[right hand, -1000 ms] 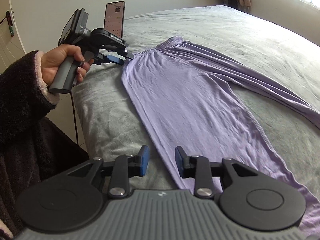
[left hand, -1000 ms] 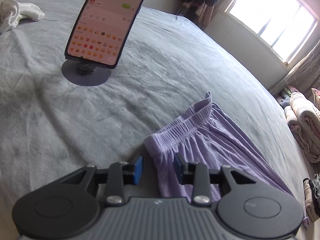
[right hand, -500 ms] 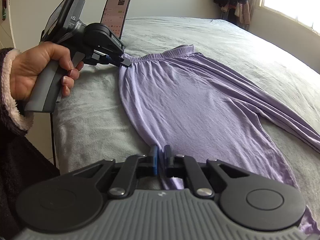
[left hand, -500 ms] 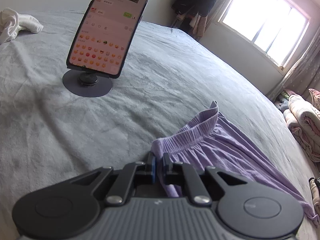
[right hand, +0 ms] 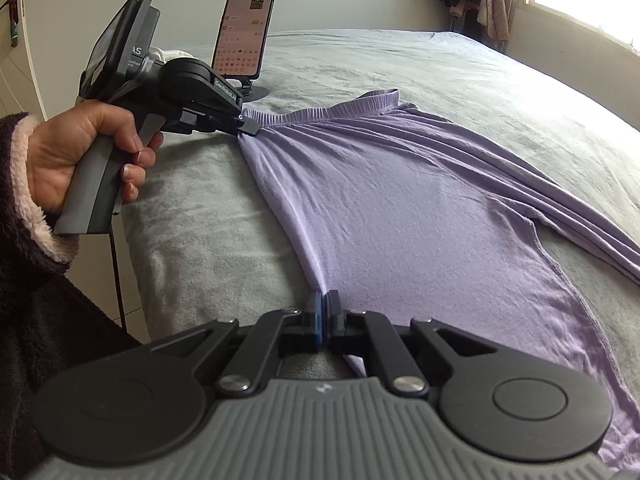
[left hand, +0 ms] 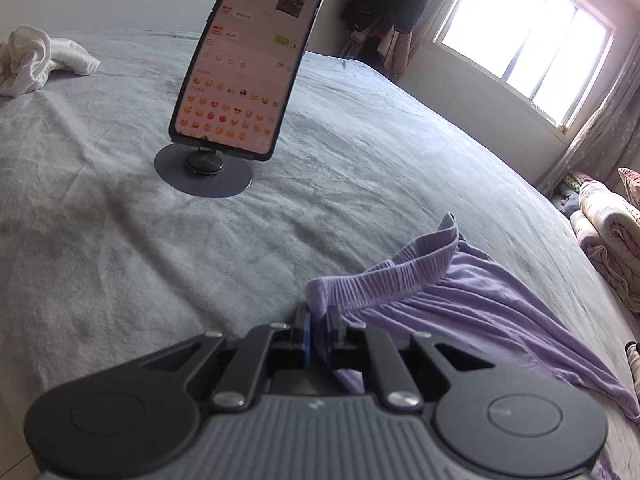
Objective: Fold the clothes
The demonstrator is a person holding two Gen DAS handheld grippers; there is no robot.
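Note:
Lilac trousers (right hand: 400,208) lie spread on the grey bed, elastic waistband (left hand: 384,276) toward the phone. My left gripper (left hand: 316,324) pinches the near corner of the waistband, lifting it slightly; the cloth sits between its pads while the jaws ease open a little. In the right wrist view a person's hand (right hand: 80,152) holds that left gripper (right hand: 248,126) at the corner. My right gripper (right hand: 324,308) pinches the trousers' (left hand: 460,304) near side edge further down the leg, cloth between the pads, its jaws likewise opening slightly. The edge runs taut between both grips.
A phone on a round stand (left hand: 244,68) stands on the bed beyond the waistband. A crumpled white cloth (left hand: 36,56) lies at the far left. Folded blankets (left hand: 612,232) sit off the bed to the right. The bed's near edge (right hand: 160,264) drops off on the left.
Both grippers went from open to closed on the trousers. The right one shifted onto the side edge. The waistband corner rose slightly and the edge between the grips drew taut.

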